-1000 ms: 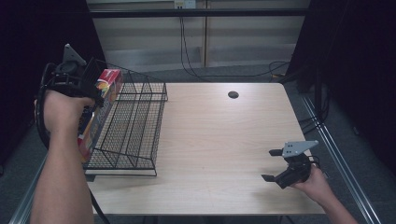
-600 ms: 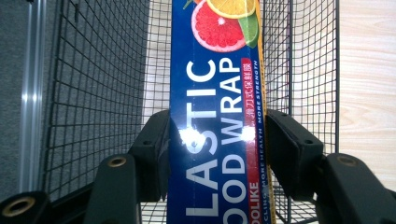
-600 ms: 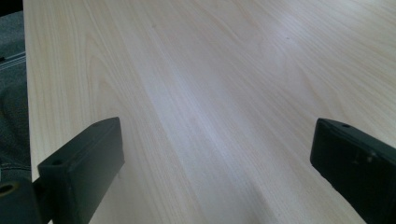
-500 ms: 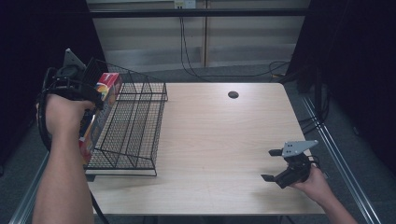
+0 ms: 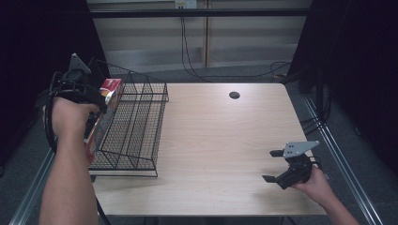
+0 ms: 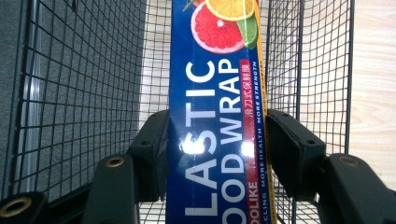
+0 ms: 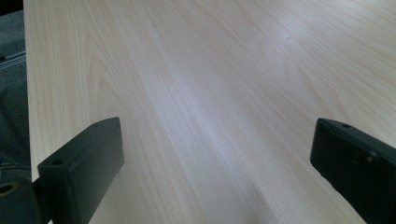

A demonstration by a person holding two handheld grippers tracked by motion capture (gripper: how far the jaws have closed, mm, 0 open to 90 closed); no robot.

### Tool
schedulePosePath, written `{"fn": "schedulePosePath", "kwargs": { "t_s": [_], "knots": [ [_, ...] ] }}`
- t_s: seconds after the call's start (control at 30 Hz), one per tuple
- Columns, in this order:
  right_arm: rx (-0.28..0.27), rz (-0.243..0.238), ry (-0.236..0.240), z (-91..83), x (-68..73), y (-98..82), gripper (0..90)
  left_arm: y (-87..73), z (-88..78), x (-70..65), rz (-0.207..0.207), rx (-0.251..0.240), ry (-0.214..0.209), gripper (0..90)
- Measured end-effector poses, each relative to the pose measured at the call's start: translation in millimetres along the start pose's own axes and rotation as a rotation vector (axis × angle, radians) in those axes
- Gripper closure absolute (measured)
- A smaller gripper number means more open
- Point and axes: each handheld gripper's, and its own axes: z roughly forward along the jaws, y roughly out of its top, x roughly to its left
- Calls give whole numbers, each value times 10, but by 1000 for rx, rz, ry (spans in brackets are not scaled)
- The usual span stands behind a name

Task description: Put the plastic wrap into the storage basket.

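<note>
Two risks: the left gripper (image 6: 217,140), fingers clamped on the plastic wrap box (image 6: 217,93), could snag the wire basket (image 5: 136,126) at the worktop's left edge; the right gripper (image 5: 277,166) idles, fingers apart.

left tongs (image 5: 96,101): raised at the left edge of the wire basket (image 5: 141,136), gripping the upper end of a long box (image 5: 101,123)
box: slants down along the basket's left wall, red end up
right tongs (image 5: 277,165): low over the tabletop (image 5: 220,140) near its right front corner, spread wide, nothing between them
round hole (image 5: 234,95): far side of tabletop
</note>
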Motion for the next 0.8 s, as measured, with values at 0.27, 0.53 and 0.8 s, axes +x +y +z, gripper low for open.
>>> {"fn": "schedulePosePath", "kwargs": {
  "t_s": [0.27, 0.53, 0.8],
  "knots": [
    [3, -1, 2, 5, -2, -1, 25, -21, 92, 51, -6, 15, 3, 429],
    [10, -1, 4, 12, 3, -4, 25, -10, 27, 70, 6, -35, -17, 426],
    [8, -2, 6, 10, 9, 2, 25, 9, -58, -46, 37, -60, -47, 372]
  ]
}}
